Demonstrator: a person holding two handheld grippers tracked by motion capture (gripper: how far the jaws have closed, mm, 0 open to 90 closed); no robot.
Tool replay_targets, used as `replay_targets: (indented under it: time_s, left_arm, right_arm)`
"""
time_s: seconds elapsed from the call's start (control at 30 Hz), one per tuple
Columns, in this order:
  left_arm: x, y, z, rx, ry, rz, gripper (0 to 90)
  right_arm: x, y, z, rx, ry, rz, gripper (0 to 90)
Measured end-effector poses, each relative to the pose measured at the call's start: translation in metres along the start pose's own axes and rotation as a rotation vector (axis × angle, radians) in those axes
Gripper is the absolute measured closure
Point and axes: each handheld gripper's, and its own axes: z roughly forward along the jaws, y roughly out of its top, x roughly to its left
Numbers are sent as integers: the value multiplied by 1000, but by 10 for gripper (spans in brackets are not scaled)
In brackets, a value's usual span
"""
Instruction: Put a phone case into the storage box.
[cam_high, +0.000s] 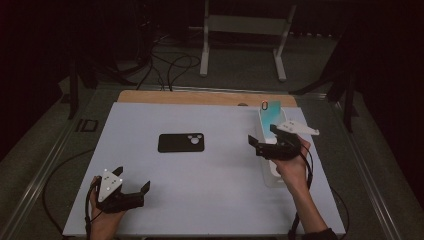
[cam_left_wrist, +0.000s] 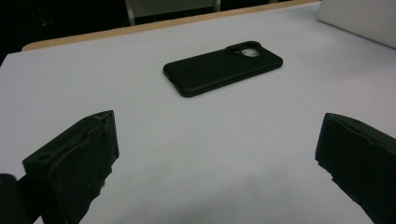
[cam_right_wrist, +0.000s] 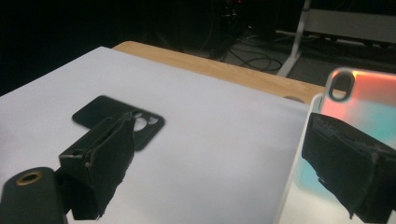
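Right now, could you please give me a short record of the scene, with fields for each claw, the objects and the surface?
left claw: open, holds nothing, low over the near left of the table
right claw: open, over the near part of the phone, one jaw above it, nothing gripped
black phone case: lies flat mid-table, camera cut-out toward the right, untouched
phone: iridescent teal-pink back up, in a clear tray at the right
table: white sheet, wooden edge at the far side

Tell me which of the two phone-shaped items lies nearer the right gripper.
The teal-and-orange phone, in the clear tray at the table's right edge, right by the right gripper. The black case lies mid-table, apart.
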Motion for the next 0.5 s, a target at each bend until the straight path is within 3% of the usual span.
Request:
replay_targets:
  time_s: [0.27, 0.33, 0.5]
  left_arm:
    - [0, 0, 0, -2, 2, -5, 0]
    - [0, 0, 0, -1, 3, -3, 0]
    - [1, -1, 0, 1, 9, -6, 0]
  right_arm:
    - [3, -33, -22, -31, 10, -36, 94]
    - [4, -37, -24, -41, 17, -25, 94]
    - [7, -60, -35, -92, 71, -44, 93]
